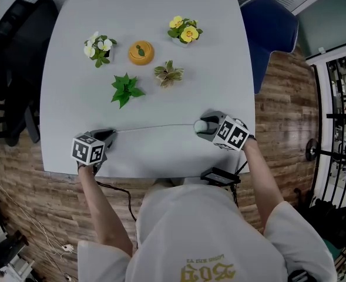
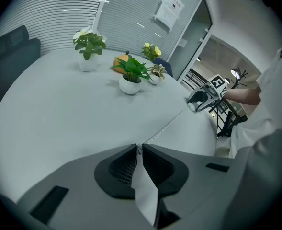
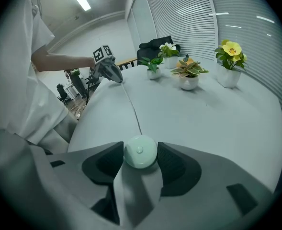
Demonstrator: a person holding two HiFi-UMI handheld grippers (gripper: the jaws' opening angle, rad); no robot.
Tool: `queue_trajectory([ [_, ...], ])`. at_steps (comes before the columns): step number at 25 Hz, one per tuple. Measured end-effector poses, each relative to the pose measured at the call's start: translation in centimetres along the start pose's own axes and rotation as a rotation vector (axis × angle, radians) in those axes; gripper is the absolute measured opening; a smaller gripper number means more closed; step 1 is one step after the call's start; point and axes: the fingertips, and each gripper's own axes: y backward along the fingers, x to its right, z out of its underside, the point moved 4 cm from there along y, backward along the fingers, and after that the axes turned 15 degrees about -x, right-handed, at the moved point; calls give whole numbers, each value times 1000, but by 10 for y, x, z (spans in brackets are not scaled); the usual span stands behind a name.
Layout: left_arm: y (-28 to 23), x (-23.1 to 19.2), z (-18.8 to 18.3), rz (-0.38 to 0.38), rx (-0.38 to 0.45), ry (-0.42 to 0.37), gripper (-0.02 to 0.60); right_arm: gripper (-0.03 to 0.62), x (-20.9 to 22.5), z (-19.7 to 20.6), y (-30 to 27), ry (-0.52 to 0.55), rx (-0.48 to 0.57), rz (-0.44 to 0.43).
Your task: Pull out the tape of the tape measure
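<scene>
The left tool (image 1: 110, 133) is clenched tight on the free end of the tape (image 1: 155, 126), jaws pressed together with the thin strip pinched at their tips. The right tool (image 1: 203, 127) grips the tape measure case (image 3: 140, 151), a round pale housing seated between its pads, one pad on each side.

As I judge it, the pull is well under way: a good length of tape lies drawn out across the grey counter (image 1: 219, 93). To finish it cleanly, the two tools should draw apart along the tape's own line, low over the counter, without twisting the strip. The pinch on the end must not slacken, since a spring-loaded tape would likely snap back, and the case needs a firm, square hold so it does not roll out of the pads.

In the head view the case sits at lower right, the tape's end at lower left, and the tape runs nearly level between them, below the potted plants (image 1: 126, 89).
</scene>
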Motion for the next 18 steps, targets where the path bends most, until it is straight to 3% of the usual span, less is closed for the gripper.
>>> queue_trajectory([
  [1, 0, 0, 0, -3, 1, 5, 27, 236, 0, 0, 0, -1, 0, 0],
  [3, 0, -1, 1, -8, 3, 19, 111, 239, -1, 0, 0, -1, -3, 1],
  [9, 2, -3, 1, -50, 30, 33, 169, 245, 0, -5, 9, -32, 51, 29],
  [14, 10, 1, -5, -88, 87, 33, 175, 247, 5, -13, 25, -133, 161, 30],
  [18, 17, 15, -15, -99, 178, 38, 143, 245, 2, -27, 40, -240, 282, -9],
])
